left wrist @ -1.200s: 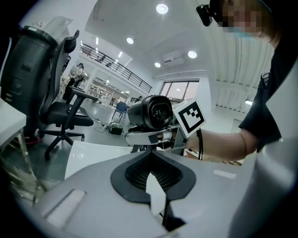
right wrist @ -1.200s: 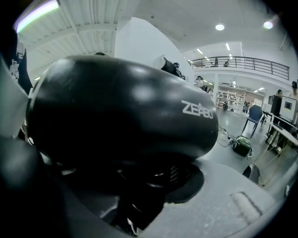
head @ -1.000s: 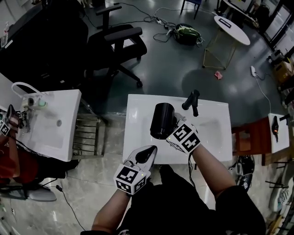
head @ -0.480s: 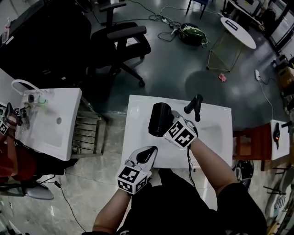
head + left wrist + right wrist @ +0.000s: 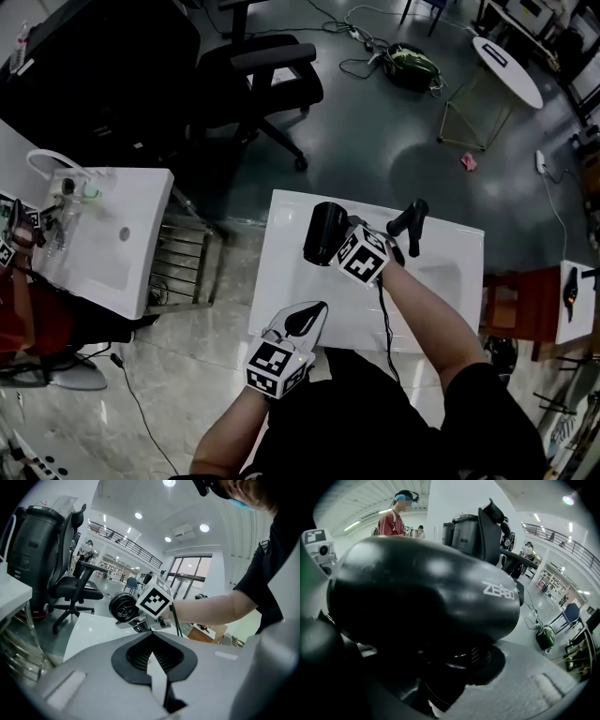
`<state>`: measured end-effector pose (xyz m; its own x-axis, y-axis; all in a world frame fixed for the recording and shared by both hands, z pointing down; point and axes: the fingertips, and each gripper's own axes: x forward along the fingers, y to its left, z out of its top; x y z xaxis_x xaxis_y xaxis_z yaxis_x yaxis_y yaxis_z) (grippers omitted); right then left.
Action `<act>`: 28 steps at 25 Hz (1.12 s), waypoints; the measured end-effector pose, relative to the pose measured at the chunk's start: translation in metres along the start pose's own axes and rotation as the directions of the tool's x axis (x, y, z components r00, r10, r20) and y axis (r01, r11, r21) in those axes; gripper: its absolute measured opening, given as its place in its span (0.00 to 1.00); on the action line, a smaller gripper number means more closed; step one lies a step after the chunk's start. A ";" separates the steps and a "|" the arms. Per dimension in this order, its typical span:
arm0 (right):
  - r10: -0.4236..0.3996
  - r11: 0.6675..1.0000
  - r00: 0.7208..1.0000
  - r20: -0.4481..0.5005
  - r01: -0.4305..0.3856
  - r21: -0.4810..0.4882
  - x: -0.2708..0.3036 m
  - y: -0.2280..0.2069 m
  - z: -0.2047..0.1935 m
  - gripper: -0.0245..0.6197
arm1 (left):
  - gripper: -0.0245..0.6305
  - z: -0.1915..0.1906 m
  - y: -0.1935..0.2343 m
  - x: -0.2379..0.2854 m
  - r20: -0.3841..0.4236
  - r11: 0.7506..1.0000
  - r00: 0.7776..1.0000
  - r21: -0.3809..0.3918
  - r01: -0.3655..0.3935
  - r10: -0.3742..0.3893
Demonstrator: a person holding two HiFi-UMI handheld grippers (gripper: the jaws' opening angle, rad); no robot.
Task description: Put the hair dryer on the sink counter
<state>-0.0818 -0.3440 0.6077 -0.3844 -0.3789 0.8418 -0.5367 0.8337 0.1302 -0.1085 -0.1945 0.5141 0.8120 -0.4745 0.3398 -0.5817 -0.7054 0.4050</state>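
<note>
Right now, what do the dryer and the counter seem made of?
Dryer: probably hard plastic, glossy black; soft highlights and a printed logo on its smooth shell. Counter: white and glossy, likely ceramic or a similar moulded stone; its flat surface shows a faint sheen.

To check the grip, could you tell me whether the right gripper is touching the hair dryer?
Touching. The right gripper view shows the right gripper with both jaws clamped on the handle of the hair dryer.
</note>
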 end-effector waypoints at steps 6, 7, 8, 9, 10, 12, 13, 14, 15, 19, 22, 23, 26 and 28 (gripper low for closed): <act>0.007 0.996 0.995 -0.103 -0.016 -0.087 0.032 -0.005 -0.009 0.32 | 0.04 -0.001 0.003 0.006 -0.005 1.000 1.000 -0.025 -0.017 0.017; 0.010 0.995 0.993 -0.118 -0.021 -0.098 0.036 -0.005 -0.010 0.32 | 0.04 -0.001 0.004 0.007 -0.005 0.999 1.000 -0.029 -0.021 0.021; 0.013 0.994 0.991 -0.132 -0.027 -0.107 0.041 -0.006 -0.011 0.32 | 0.04 -0.001 0.005 0.007 -0.004 0.999 1.000 -0.033 -0.024 0.024; 0.015 0.993 0.989 -0.145 -0.032 -0.115 0.045 -0.007 -0.012 0.32 | 0.04 -0.001 0.006 0.008 -0.004 0.999 1.000 -0.037 -0.027 0.027; 0.017 0.992 0.988 -0.156 -0.036 -0.124 0.049 -0.009 -0.013 0.32 | 0.04 -0.001 0.007 0.008 -0.004 0.999 1.000 -0.041 -0.031 0.031; 0.014 0.989 0.985 -0.173 -0.039 -0.143 0.057 -0.014 -0.012 0.32 | 0.04 -0.001 0.010 0.010 -0.003 0.998 0.999 -0.048 -0.040 0.040; 0.013 0.987 0.983 -0.182 -0.041 -0.152 0.061 -0.016 -0.012 0.32 | 0.04 -0.002 0.012 0.010 -0.002 0.998 0.999 -0.053 -0.044 0.044; 0.010 0.986 0.981 -0.193 -0.042 -0.162 0.065 -0.017 -0.013 0.32 | 0.04 -0.002 0.013 0.011 -0.001 0.997 0.999 -0.057 -0.049 0.049; 0.006 0.984 0.979 -0.205 -0.042 -0.171 0.068 -0.019 -0.013 0.32 | 0.04 -0.002 0.014 0.011 -0.001 0.997 0.999 -0.061 -0.052 0.052; -0.025 0.972 0.966 -0.259 -0.036 -0.231 0.083 -0.022 -0.014 0.32 | 0.04 -0.003 0.020 0.011 0.003 0.995 0.998 -0.078 -0.065 0.065; -0.041 0.964 0.956 -0.291 -0.039 -0.263 0.093 -0.024 -0.013 0.32 | 0.04 -0.004 0.024 0.010 0.006 0.993 0.997 -0.093 -0.071 0.072; -0.041 0.962 0.953 -0.300 -0.043 -0.268 0.096 -0.024 -0.013 0.32 | 0.04 -0.005 0.025 0.009 0.005 0.993 0.997 -0.096 -0.072 0.073; -0.038 0.960 0.949 -0.313 -0.052 -0.274 0.098 -0.026 -0.011 0.32 | 0.04 -0.007 0.027 0.008 0.004 0.991 0.997 -0.104 -0.080 0.081; -0.030 0.962 0.946 -0.323 -0.059 -0.265 0.099 -0.027 -0.011 0.32 | 0.04 -0.008 0.029 0.008 0.004 0.991 0.996 -0.108 -0.083 0.084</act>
<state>-0.0969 -0.3997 0.6936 -0.1051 -0.2543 0.9614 -0.2949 0.9312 0.2141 -0.1194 -0.2142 0.5350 0.7606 -0.5342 0.3689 -0.6487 -0.6025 0.4650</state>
